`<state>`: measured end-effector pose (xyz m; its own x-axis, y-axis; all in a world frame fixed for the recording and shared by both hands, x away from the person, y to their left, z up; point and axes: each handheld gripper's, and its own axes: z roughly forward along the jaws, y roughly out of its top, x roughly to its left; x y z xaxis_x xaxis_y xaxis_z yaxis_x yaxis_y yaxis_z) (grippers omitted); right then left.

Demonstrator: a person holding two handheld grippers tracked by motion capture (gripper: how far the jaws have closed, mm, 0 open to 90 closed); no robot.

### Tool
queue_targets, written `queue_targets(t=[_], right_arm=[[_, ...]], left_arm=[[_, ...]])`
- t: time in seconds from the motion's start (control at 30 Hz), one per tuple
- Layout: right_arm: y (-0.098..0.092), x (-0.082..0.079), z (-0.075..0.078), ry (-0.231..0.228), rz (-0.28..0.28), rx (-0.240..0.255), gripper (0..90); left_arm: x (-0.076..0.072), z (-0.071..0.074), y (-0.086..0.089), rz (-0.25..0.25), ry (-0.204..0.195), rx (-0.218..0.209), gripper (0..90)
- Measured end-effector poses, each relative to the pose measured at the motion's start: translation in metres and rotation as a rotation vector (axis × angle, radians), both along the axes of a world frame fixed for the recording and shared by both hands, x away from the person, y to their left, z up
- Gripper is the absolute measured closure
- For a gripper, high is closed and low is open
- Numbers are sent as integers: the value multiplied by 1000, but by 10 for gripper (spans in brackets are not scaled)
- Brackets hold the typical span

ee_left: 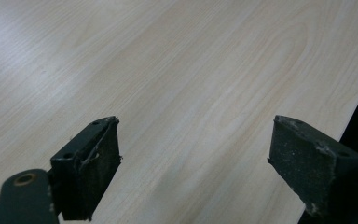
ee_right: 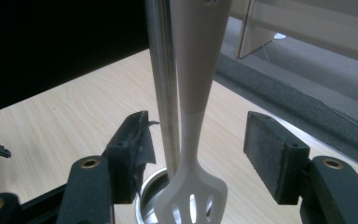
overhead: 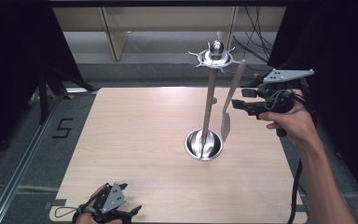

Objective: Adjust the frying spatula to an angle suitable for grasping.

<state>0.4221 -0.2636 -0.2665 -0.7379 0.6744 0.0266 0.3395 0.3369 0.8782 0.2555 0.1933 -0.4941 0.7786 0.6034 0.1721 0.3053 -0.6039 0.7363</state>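
A metal utensil stand has a tall pole point(overhead: 209, 105), a ring of hooks point(overhead: 216, 56) on top and a round steel base point(overhead: 204, 144). A pale slotted spatula point(overhead: 230, 100) hangs slanted beside the pole, its handle top by the hooks and its blade just above the base. My right gripper point(overhead: 240, 98) is to the right of the handle. In the right gripper view it point(ee_right: 198, 135) is open, with the spatula point(ee_right: 193, 93) and pole point(ee_right: 163, 84) between the jaws and both pads apart from them. My left gripper point(overhead: 133, 212) is at the table's near edge and stands open point(ee_left: 193, 154) over bare wood.
The stand is right of centre on the light wooden table point(overhead: 144, 140). Dark curtains flank both sides, and cables lie on the floor at the back right. A metal rail runs along the floor on the left.
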Motion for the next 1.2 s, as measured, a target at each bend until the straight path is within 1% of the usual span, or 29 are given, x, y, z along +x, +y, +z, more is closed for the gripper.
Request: queue_targets(t=[0.03, 0.13, 0.17, 0.23, 0.27, 0.37, 0.4, 0.5, 0.53, 0.57, 0.6, 0.63, 0.7, 0.73, 0.77, 0.8, 0.83, 0.87, 0.9, 0.97, 1.0, 1.03, 1.07, 1.1, 1.17, 1.2], right_arm=[[-1, -2, -3, -16, -7, 1, 406], [-2, -6, -5, -12, -13, -1, 406], [-2, -9, -9, -17, -23, -1, 405], [-4, -12, -10, -15, -30, -21, 398], [-4, -12, -10, -15, -30, -21, 398], [-5, -15, -16, -27, -59, -27, 400], [-5, -15, -16, -27, -59, -27, 400], [-7, -20, -26, -25, -66, -56, 397], [-7, -20, -26, -25, -66, -56, 397], [-8, -23, -31, -26, -66, -44, 394], [-8, -23, -31, -26, -66, -44, 394], [-9, -26, -35, -22, -49, -22, 392], [-10, -28, -37, -26, -51, -19, 389], [-11, -29, -39, -31, -47, -21, 385], [-11, -32, -45, -29, -61, -14, 384], [-11, -32, -45, -29, -61, -14, 384], [-10, -34, -52, -25, -64, -18, 380], [-10, -34, -52, -25, -64, -18, 380], [-11, -36, -58, -31, -71, -25, 379], [-12, -38, -65, -31, -81, -19, 379], [-12, -38, -65, -31, -81, -19, 379], [-12, -38, -67, -31, -81, -22, 379], [-12, -40, -70, -29, -91, -15, 378], [-12, -42, -74, -26, -95, -13, 378], [-12, -42, -79, -48, -110, -3, 375], [-12, -42, -79, -48, -110, -3, 375]], left_arm=[[0, 0, 0, 1, -1, 0, 154], [0, 0, 0, 1, -2, -2, 154], [0, 0, 0, 1, -3, 1, 154], [0, 0, 0, 2, -3, -1, 154], [0, 0, 0, 2, -3, -1, 154], [0, 0, 0, 1, -2, -2, 154], [0, 0, 0, 1, -2, -2, 154], [0, 0, 0, 0, 0, 0, 154], [0, 0, 0, 0, 0, 0, 154], [0, -1, -1, 5, 3, -16, 154], [0, -1, -1, 5, 3, -16, 154], [0, -1, -1, 2, 3, -12, 154], [0, -1, -1, 2, 3, -13, 154], [0, 0, 0, 0, 2, -1, 154], [0, 0, 0, 0, 0, 0, 154], [0, 0, 0, 0, 0, 0, 154], [0, 0, 0, 1, 1, -2, 154], [0, 0, 0, 1, 1, -2, 154], [0, 0, 0, 3, 2, -4, 154], [0, 0, 0, 4, 1, -4, 154], [0, 0, 0, 4, 1, -4, 154], [0, -1, -1, 6, 1, -19, 154], [0, 0, 0, 3, 3, -4, 154], [0, 0, 0, 4, 1, -4, 154], [0, 0, 0, 1, 1, -3, 154], [0, 0, 0, 1, 1, -3, 154]])
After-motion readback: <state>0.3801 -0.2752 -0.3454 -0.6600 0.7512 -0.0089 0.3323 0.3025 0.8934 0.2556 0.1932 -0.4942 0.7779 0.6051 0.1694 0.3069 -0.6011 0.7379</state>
